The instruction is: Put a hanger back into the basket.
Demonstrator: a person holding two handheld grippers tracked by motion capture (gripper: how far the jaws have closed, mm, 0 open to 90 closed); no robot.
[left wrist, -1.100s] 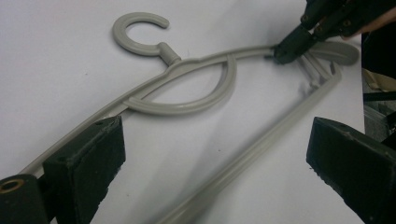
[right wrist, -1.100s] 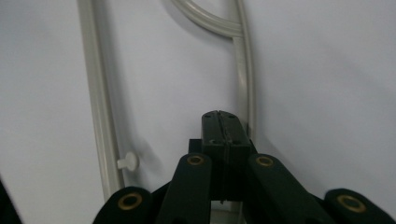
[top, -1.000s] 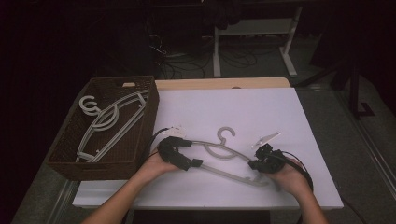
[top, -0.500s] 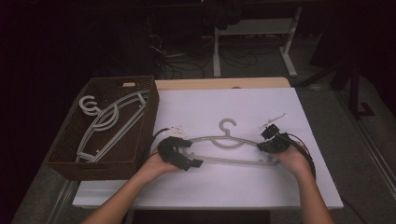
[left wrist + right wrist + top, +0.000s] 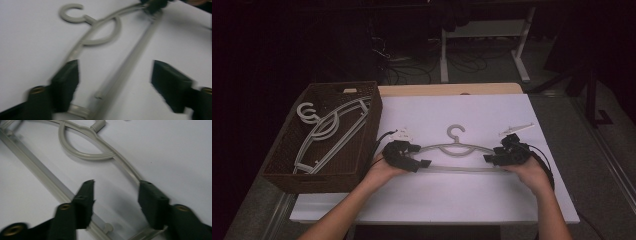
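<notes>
A pale grey plastic hanger (image 5: 455,148) lies flat on the white table top (image 5: 462,205), hook pointing away from me. My left gripper (image 5: 422,156) is at its left end. In the left gripper view the jaws (image 5: 116,66) have just been closing but still stand apart, with the hanger's bar (image 5: 136,47) and shoulder end between them. My right gripper (image 5: 492,155) is at the right end. Its jaws (image 5: 117,183) have just been opening and stand apart around the hanger's (image 5: 87,156) right corner without pressing on it.
A dark wicker basket (image 5: 319,180) stands at the table's left edge with more grey hangers (image 5: 332,127) in it. Behind the table the floor is dark, with cables and desk legs (image 5: 444,55).
My right hand has swung the hanger's right end away from me, so the hanger now lies level across the table instead of slanted. The left hand has stayed put.
</notes>
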